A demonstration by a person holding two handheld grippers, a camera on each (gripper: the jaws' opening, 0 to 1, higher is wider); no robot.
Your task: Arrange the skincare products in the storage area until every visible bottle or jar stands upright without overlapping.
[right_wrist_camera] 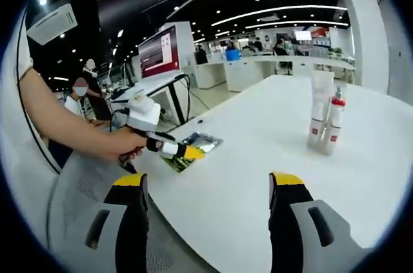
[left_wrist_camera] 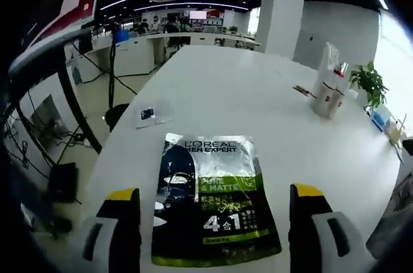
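Note:
A dark green and black L'Oreal Men Expert pack [left_wrist_camera: 213,202] lies flat on the white table [left_wrist_camera: 258,105] near its front edge. My left gripper [left_wrist_camera: 213,224] is open just above it, its yellow-tipped jaws standing either side of the pack. In the right gripper view a hand holds the left gripper [right_wrist_camera: 186,151] over the same pack [right_wrist_camera: 206,140]. A white tube and red-capped pump bottles [left_wrist_camera: 329,89] stand upright together at the far right of the table, also seen as upright bottles [right_wrist_camera: 326,121]. My right gripper [right_wrist_camera: 206,205] is open above bare table, with nothing between its jaws.
A small flat packet [left_wrist_camera: 150,115] lies left of the pack near the table edge. A potted plant [left_wrist_camera: 369,82] stands beyond the bottles. A grey chair [right_wrist_camera: 84,202] sits below the table's near edge. Several people stand in the background at left.

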